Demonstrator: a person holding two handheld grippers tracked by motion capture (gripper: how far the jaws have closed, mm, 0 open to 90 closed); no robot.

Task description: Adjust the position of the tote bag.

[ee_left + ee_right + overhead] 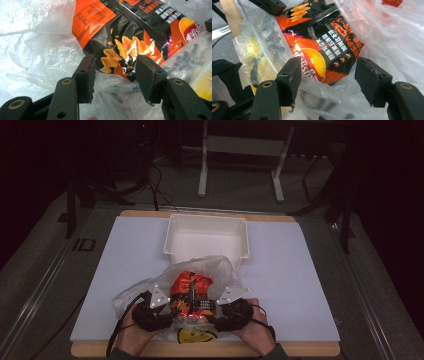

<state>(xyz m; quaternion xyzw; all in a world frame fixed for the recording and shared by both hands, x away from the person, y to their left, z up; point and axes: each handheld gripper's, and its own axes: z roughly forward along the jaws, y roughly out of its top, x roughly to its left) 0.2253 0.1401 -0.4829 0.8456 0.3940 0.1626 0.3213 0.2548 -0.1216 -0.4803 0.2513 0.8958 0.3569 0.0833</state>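
An orange and black chip bag [192, 287] [130, 32] [322, 37] lies inside a clear plastic bag [210, 267] near the table's front edge. My left gripper [172, 312] [116, 75] is at the bag's left side. Its jaws stand apart, with a corner of the chip bag and crumpled plastic film between them, and the pads do not press. My right gripper [212, 312] [328, 75] is at the right side, jaws wide, with the chip bag's lower corner under the film between them, untouched.
A white empty bin [207, 237] stands just behind the bag at the table's middle back. The white table top [300, 285] has bare room left and right. The plastic bag carries a yellow smiley print [197, 336] at the front edge.
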